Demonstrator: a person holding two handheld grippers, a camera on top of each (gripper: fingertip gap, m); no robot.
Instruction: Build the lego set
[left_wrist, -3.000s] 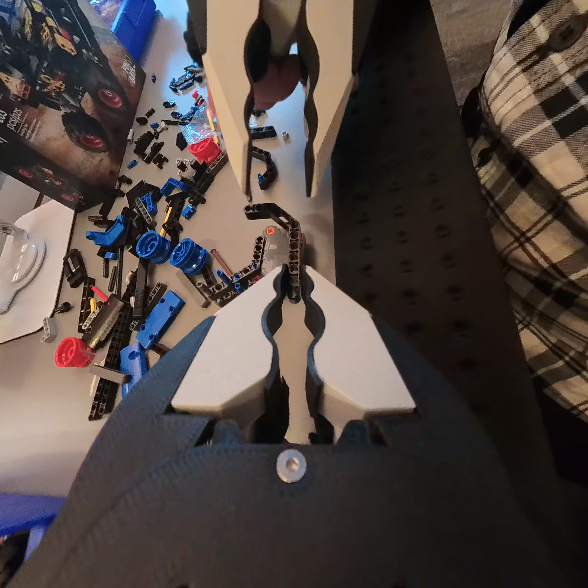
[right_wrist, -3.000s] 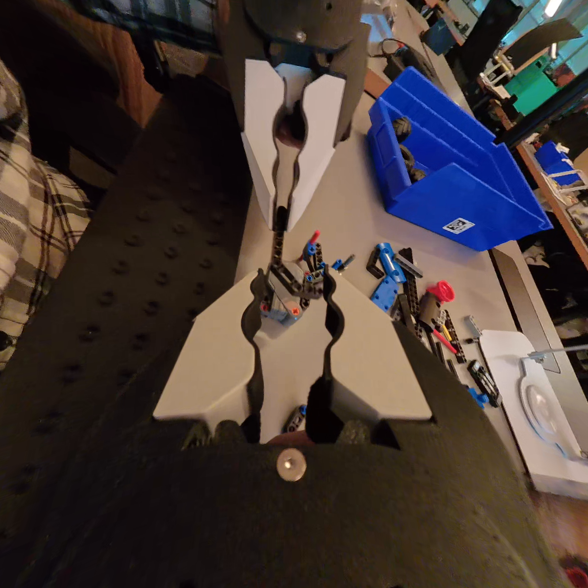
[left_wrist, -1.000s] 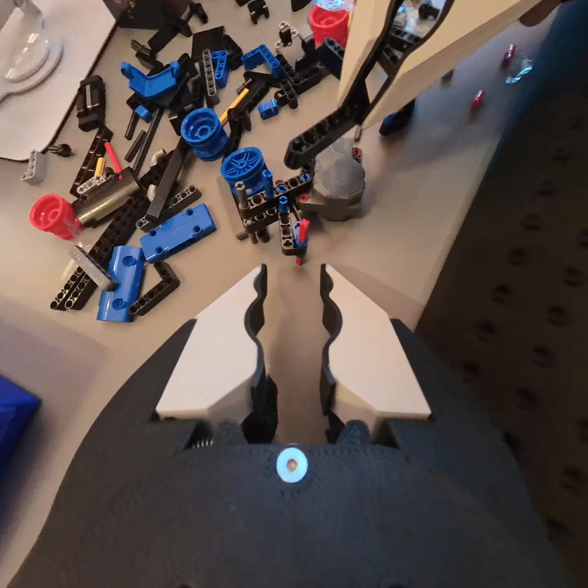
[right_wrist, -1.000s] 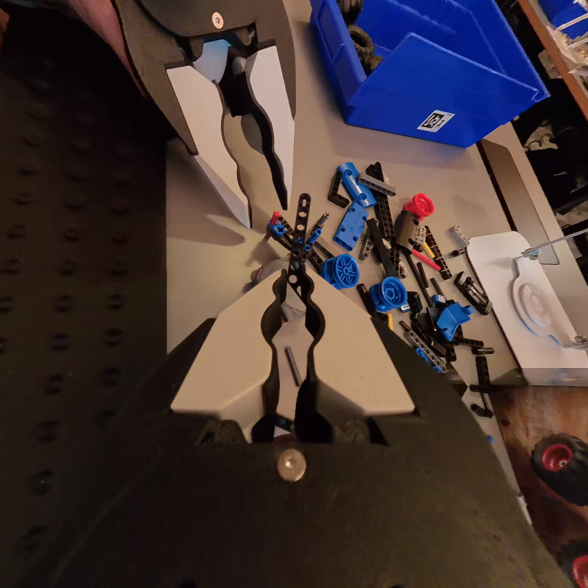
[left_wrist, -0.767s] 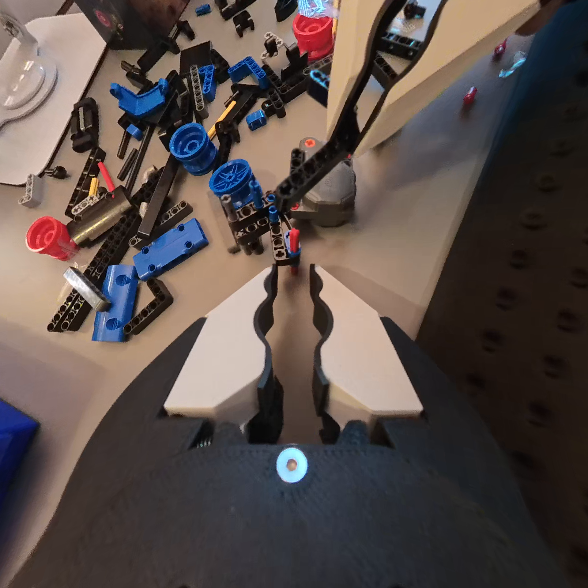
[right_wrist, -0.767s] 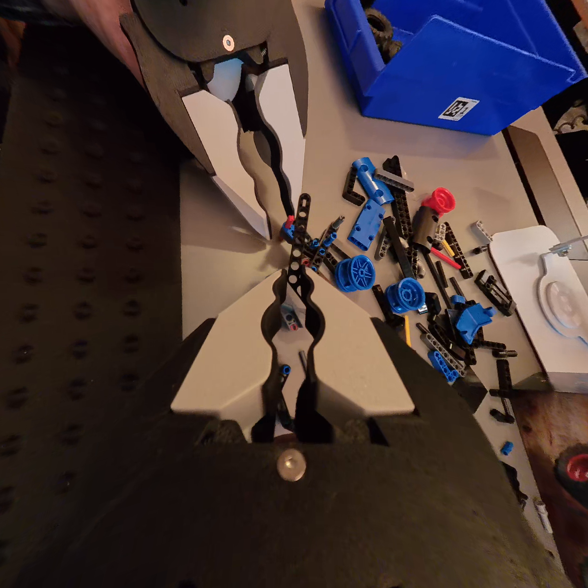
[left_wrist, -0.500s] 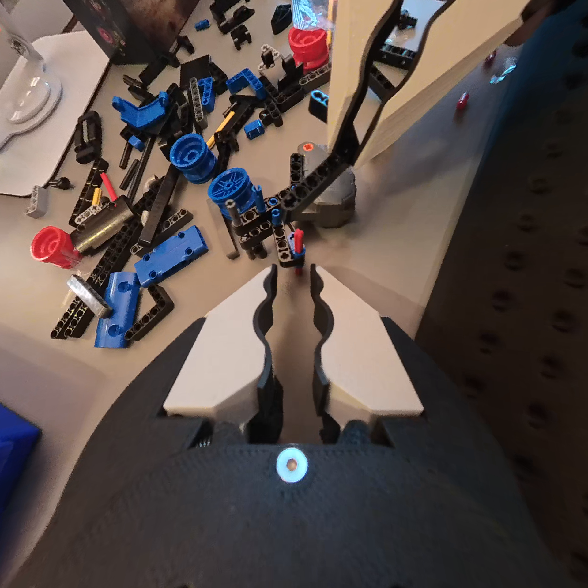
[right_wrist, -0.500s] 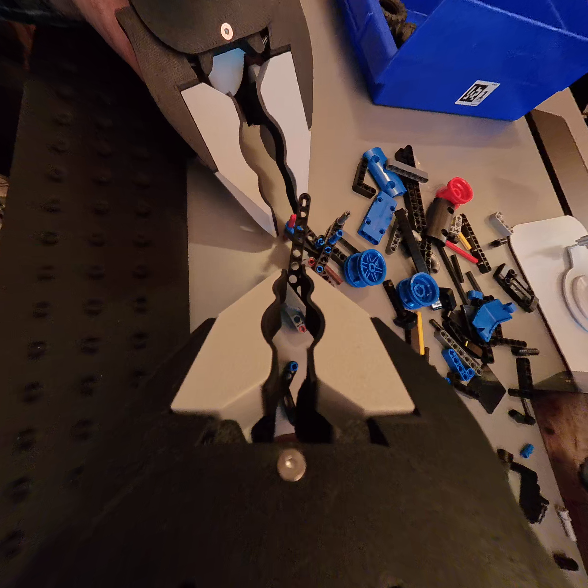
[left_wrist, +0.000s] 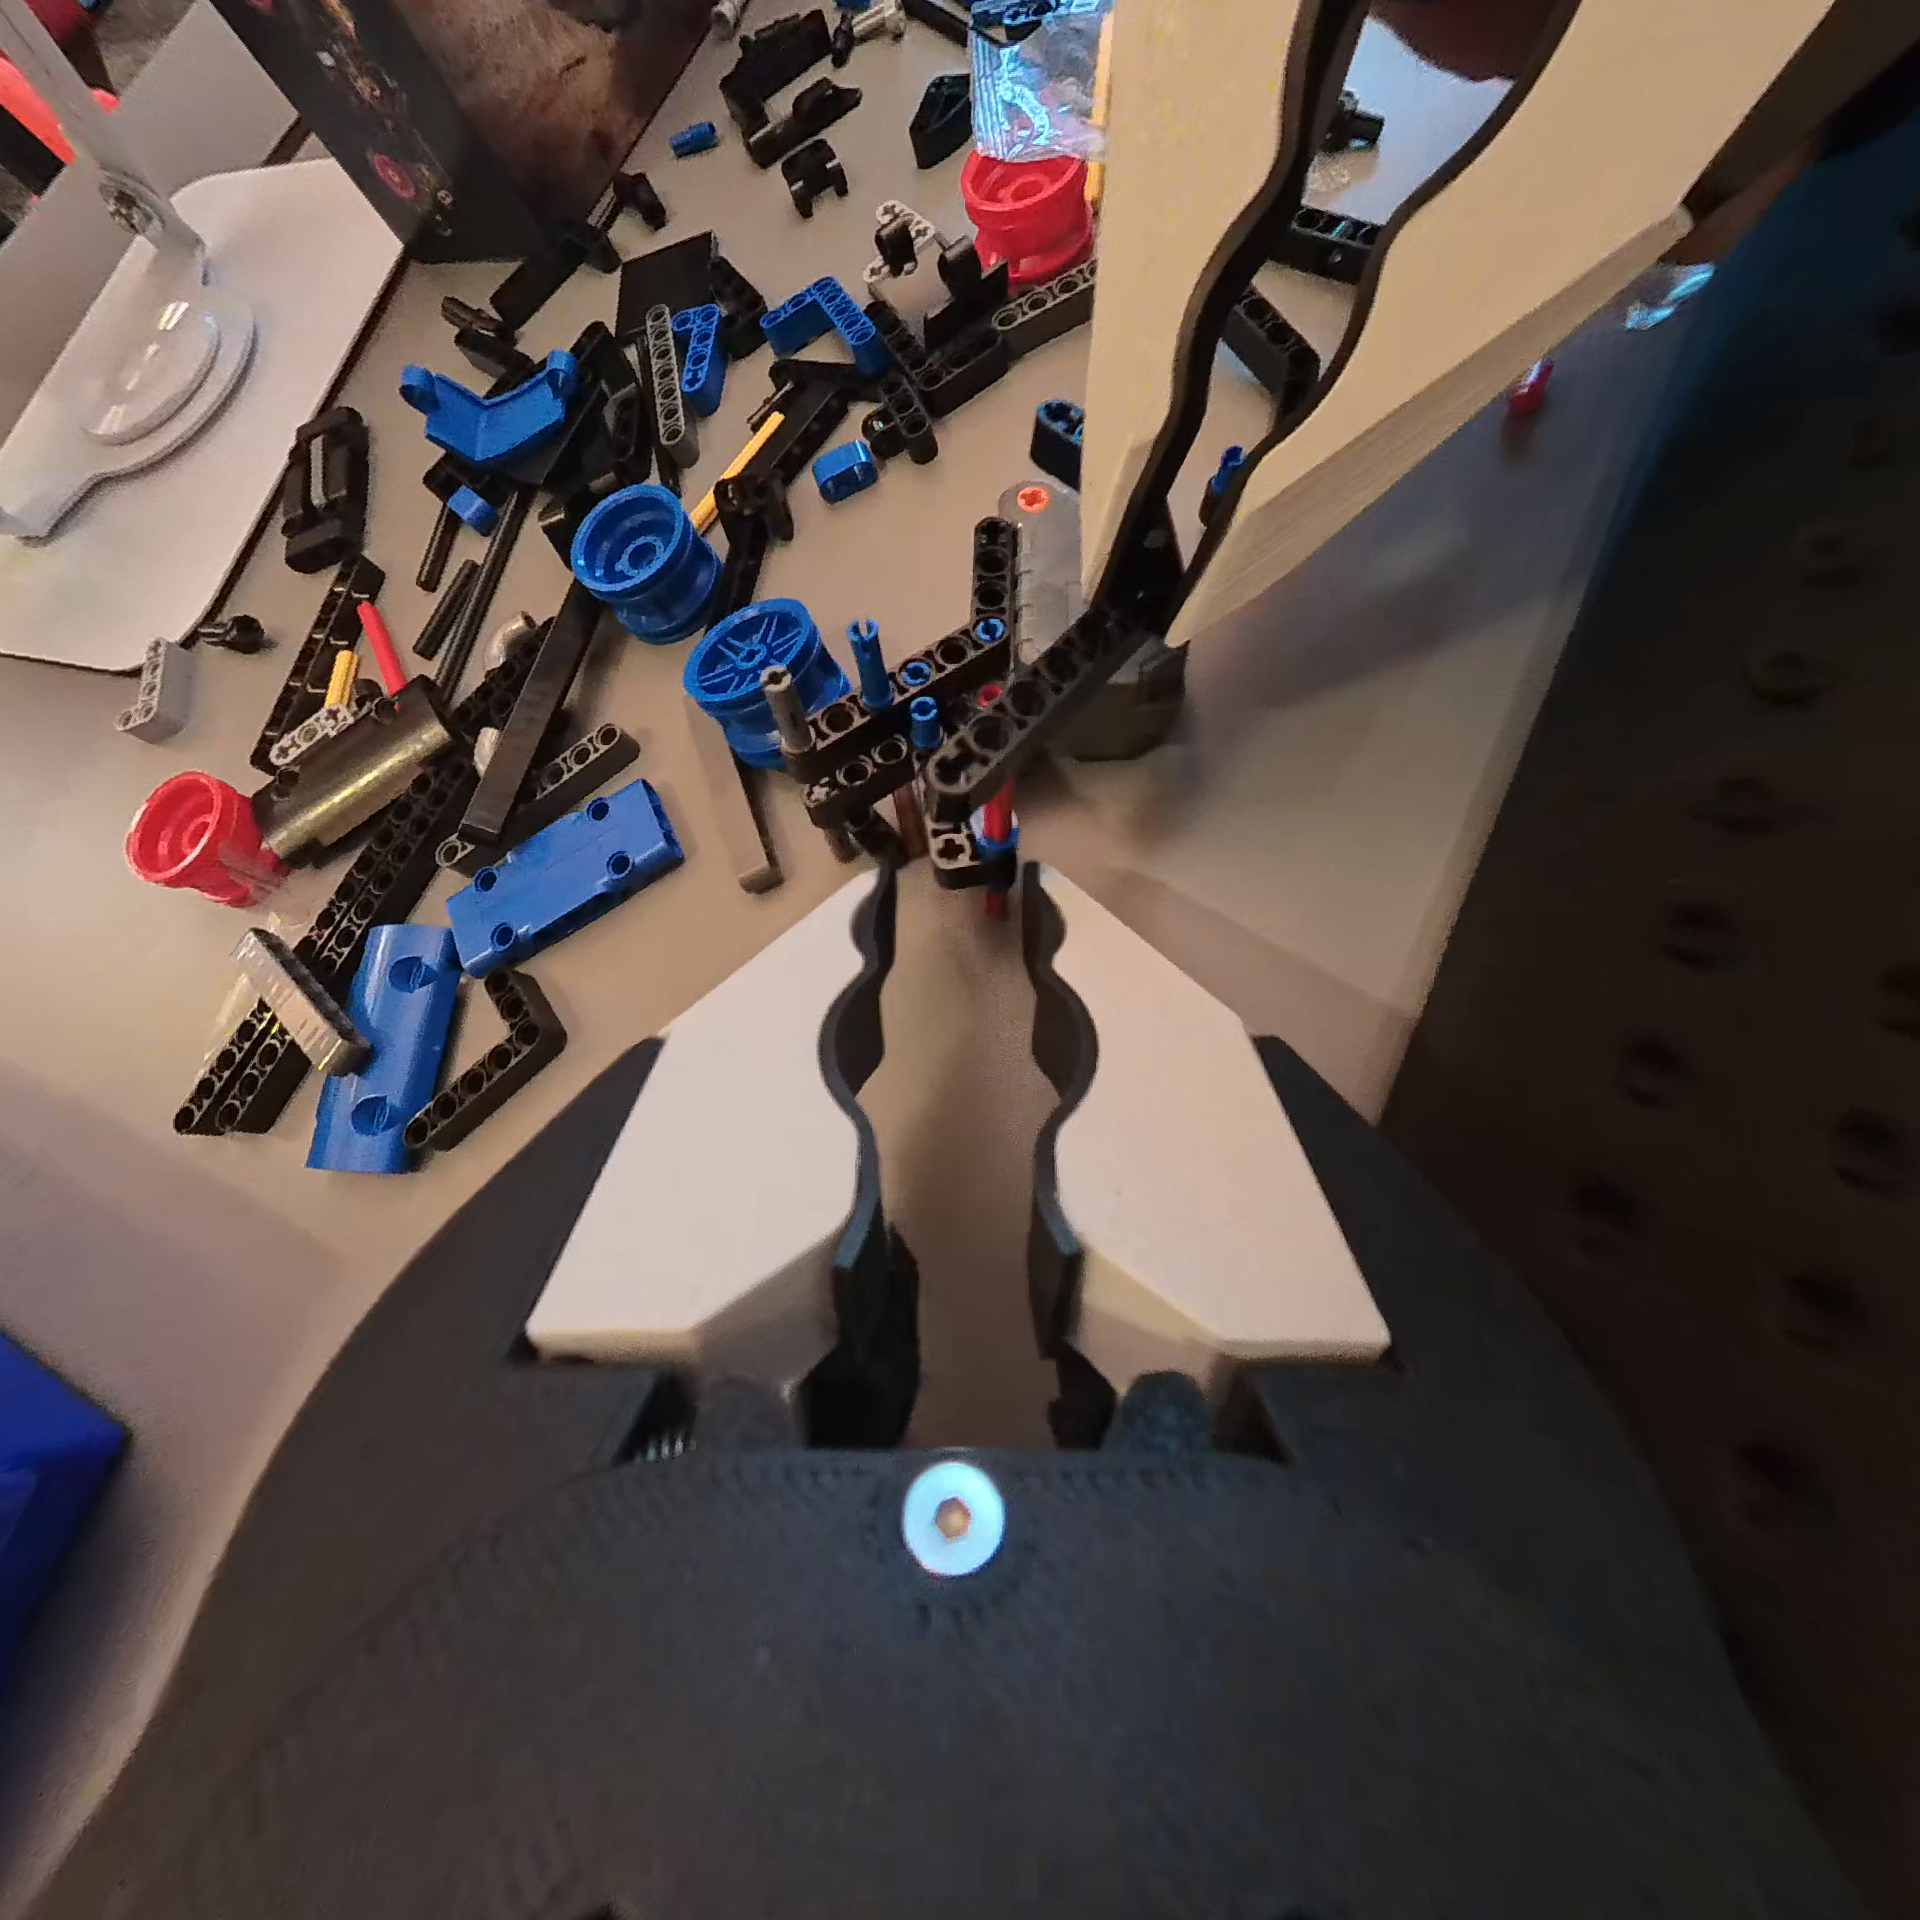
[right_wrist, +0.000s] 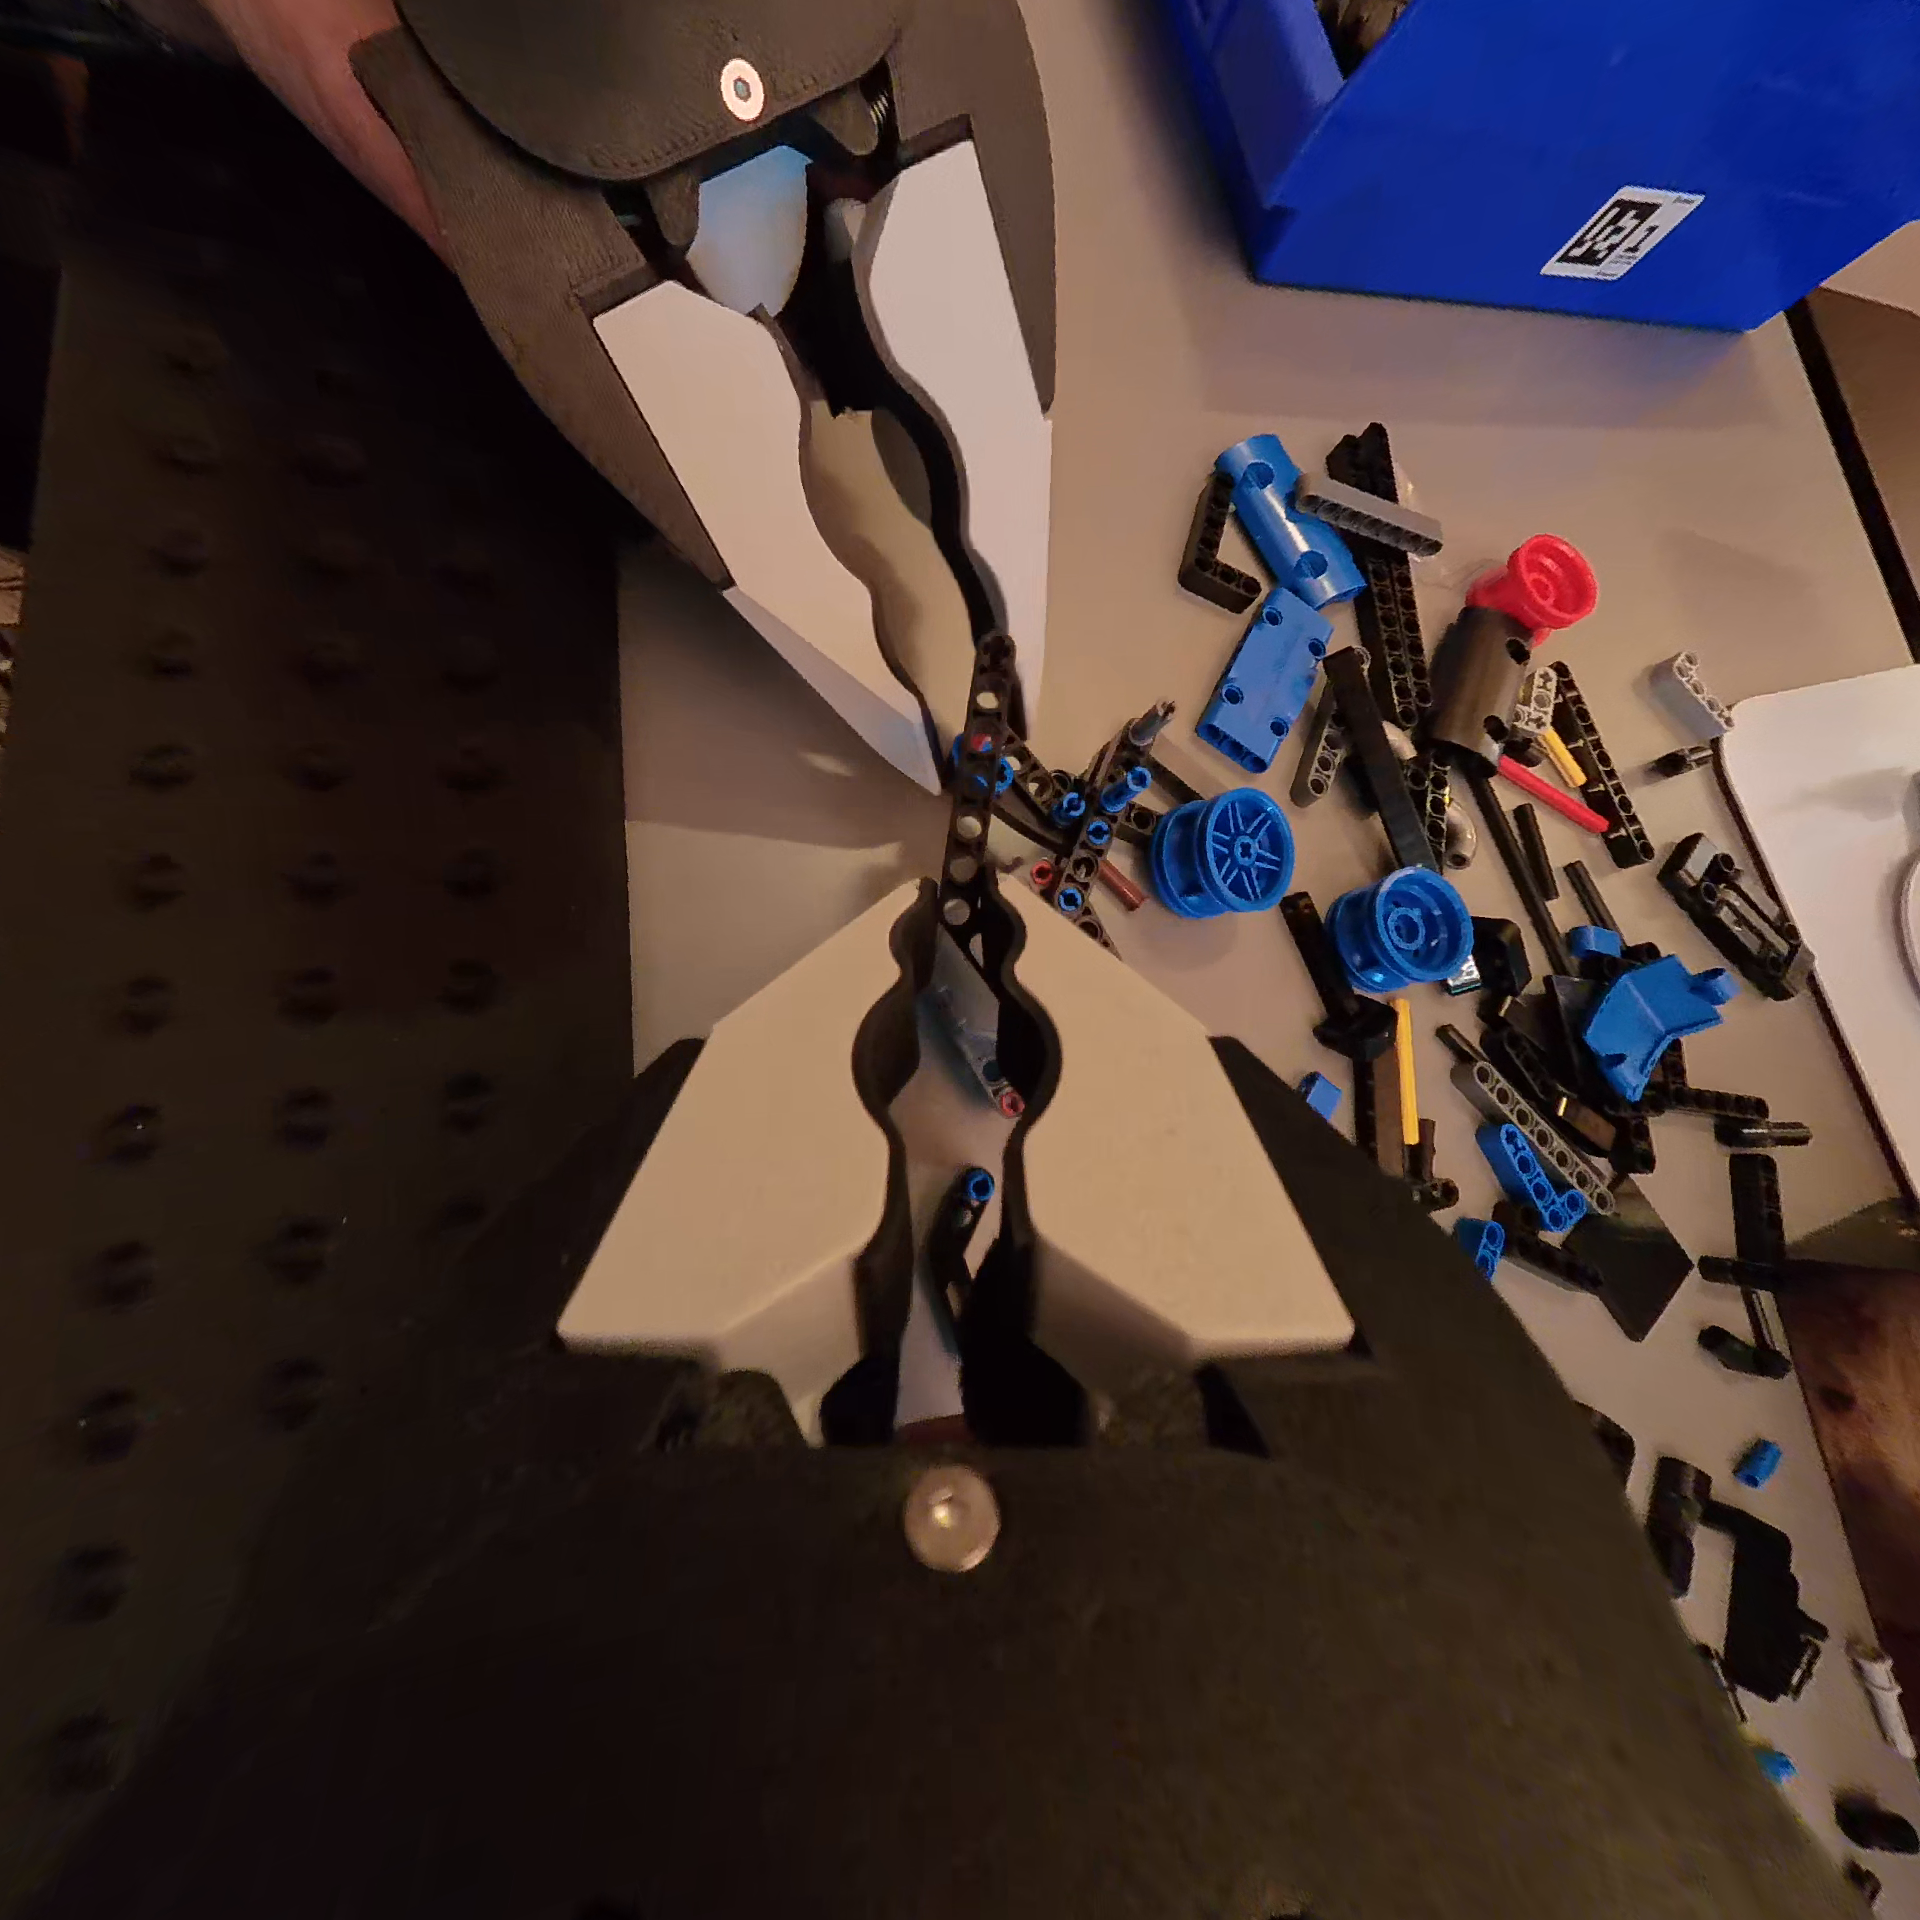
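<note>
We look down on a smooth grey tabletop (left_wrist: 1299, 790), bordered on one side by a dark mat dimpled with rows of round holes (right_wrist: 312, 831). At the table's far edge in the right wrist view sits a glossy blue plastic bin (right_wrist: 1558, 135) with a square label on its wall. A flat white base (left_wrist: 114, 488) carrying a clear dome lies beside a dark printed cardboard box (left_wrist: 499, 94).

Our left gripper (left_wrist: 956, 883), with pale wedge-shaped fingers lined by wavy black pads, stands narrowly parted and holds nothing; its tips reach the near end of the partly built lego assembly (left_wrist: 894, 727), a cluster of black holed beams studded with blue pins, with a red axle (left_wrist: 1000, 831) just ahead of the gap. Our right gripper (right_wrist: 961, 914) is clamped on a long black perforated beam (right_wrist: 971, 790), which slants down onto that assembly. Behind the assembly rests a grey, rounded motor-like block (left_wrist: 1049, 551).

Loose parts are scattered across the table: two ribbed blue wheel hubs (left_wrist: 644, 561), one of them just beside the assembly, a red hub (left_wrist: 197, 836) touching a dull dark cylinder (left_wrist: 364, 764), another red hub (left_wrist: 1023, 213) under a crinkled clear bag (left_wrist: 1023, 78), a flat blue panel with round holes (left_wrist: 566, 878), a curved blue shell (left_wrist: 384, 1049), and an L-shaped black beam (left_wrist: 488, 1060).
</note>
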